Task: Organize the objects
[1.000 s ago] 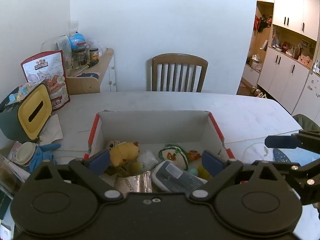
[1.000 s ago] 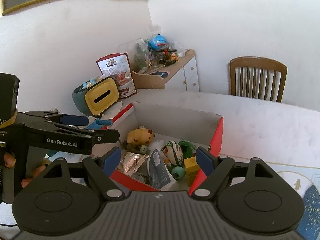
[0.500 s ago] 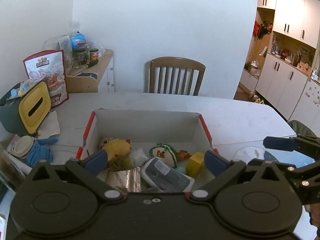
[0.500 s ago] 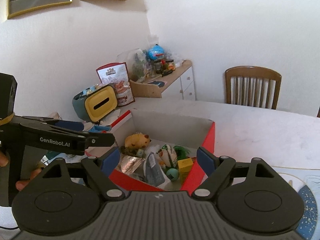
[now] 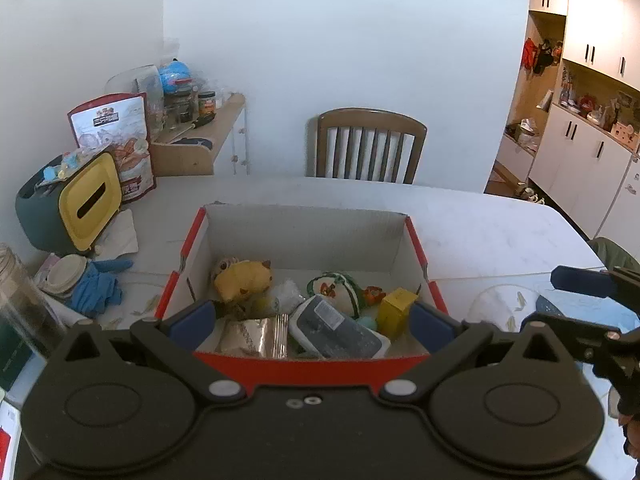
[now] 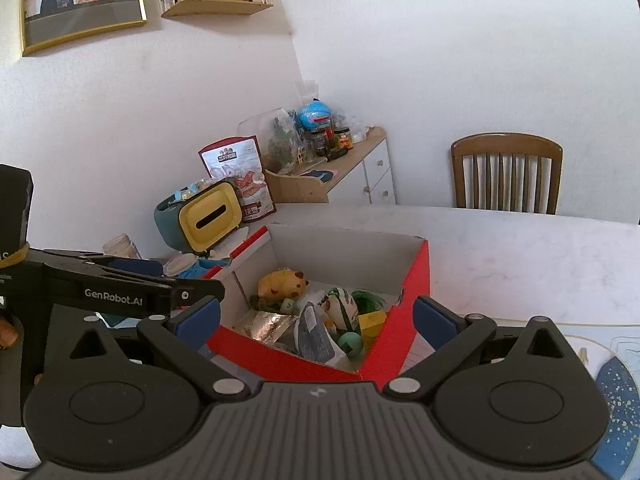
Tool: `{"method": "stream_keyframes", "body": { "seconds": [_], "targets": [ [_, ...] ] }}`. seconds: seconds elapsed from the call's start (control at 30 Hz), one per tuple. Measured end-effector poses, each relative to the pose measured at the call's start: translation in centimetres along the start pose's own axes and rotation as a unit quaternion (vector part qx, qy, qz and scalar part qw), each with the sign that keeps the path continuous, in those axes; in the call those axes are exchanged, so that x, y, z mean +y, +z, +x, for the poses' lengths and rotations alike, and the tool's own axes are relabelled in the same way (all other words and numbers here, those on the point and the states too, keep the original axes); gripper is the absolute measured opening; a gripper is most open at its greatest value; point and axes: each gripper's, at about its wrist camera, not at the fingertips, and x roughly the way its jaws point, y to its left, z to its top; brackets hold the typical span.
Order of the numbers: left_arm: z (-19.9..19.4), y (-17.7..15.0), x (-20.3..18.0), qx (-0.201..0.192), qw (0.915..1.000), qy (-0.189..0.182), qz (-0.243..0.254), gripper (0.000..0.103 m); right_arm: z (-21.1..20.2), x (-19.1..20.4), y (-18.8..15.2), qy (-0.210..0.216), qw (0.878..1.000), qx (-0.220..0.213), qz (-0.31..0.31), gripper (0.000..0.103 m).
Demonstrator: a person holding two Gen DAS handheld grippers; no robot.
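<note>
Both grippers, left (image 5: 310, 320) and right (image 6: 316, 316), hover with jaws released and empty before a toy-filled red box (image 5: 316, 360) at centre frame.

A white marble-pattern table (image 5: 472, 220) extends ahead of the gripper, with a brown slat-back wooden chair (image 5: 366, 144) at its far edge against a plain white wall (image 5: 340, 40). To the far left stands a low wooden side cabinet (image 6: 352, 176) with white drawers; above it on the wall hang a gold-framed picture (image 6: 80, 0) and a small wooden shelf (image 6: 216, 4). To the far right, an opening leads to a brightly lit room with white cupboards (image 5: 588, 120).
</note>
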Motion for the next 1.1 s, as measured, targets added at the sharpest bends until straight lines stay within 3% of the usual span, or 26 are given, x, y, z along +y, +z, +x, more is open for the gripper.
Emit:
{"method": "stream_keyframes", "body": {
  "seconds": [0.7,1.1],
  "targets": [
    [-1.4,-0.9,-2.1,-0.021,0.9991,0.036,0.010,0.103,-2.3,-2.3,-0.9,-0.007,1.000,0.000,0.003,0.103],
    [-1.2,-0.6,-4.3,-0.032,0.9986,0.036,0.022,0.103,-3.5,-5.2,-1.4,-0.029,1.000,0.002,0.011,0.103]
  ]
}}
